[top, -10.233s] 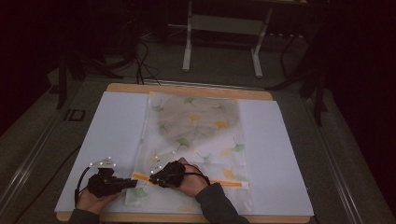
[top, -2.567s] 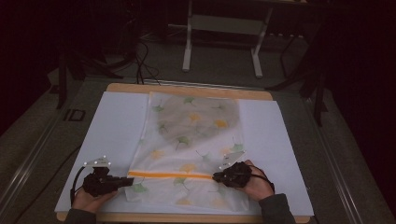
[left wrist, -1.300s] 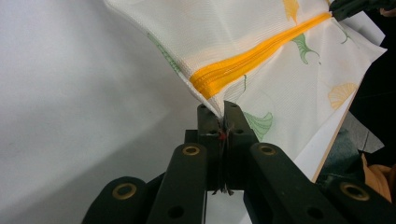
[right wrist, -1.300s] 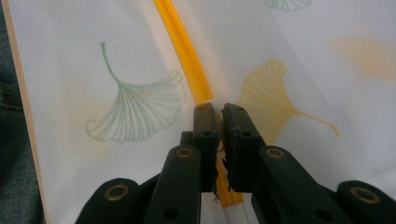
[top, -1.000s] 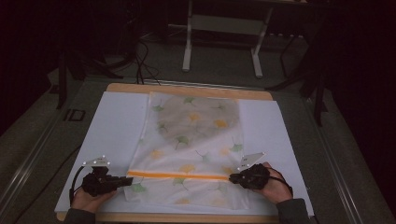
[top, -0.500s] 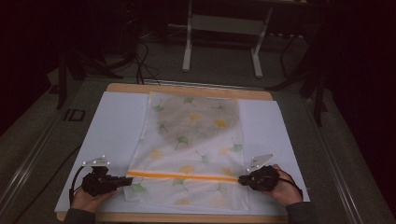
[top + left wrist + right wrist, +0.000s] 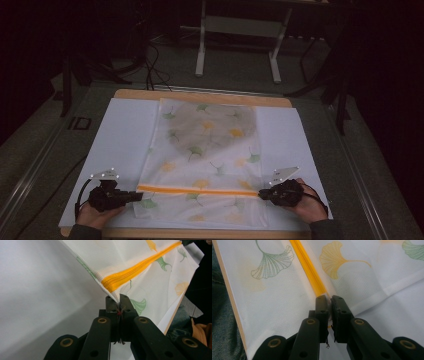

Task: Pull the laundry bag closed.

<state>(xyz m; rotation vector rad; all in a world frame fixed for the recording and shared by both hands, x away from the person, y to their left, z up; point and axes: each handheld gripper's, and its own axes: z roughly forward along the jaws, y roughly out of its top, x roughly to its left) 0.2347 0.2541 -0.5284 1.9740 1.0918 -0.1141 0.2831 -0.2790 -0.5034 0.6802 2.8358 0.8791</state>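
Leaf-printed mesh bag [image 7: 205, 165] flat on white-covered desk [image 7: 120, 135], left gripper [image 7: 131, 197] jaws pinched on orange zipper [image 7: 200, 191] end, right gripper [image 7: 262, 194] jaws nearly closed at opposite end, grip unclear

Wooden surface [image 7: 135, 95] w/ white sheet [image 7: 120, 135] covering most of it. Mesh bag [image 7: 210, 150], ginkgo-leaf print, lies flat at centre; its orange zipper [image 7: 200, 190] runs 9-to-3 near the 6 o'clock edge.

No text, label, brand or number can be read. The bag [image 7: 205, 165] bears leaf prints (no lettering), and the dark sign on the floor [image 7: 80, 123] is too small to read.
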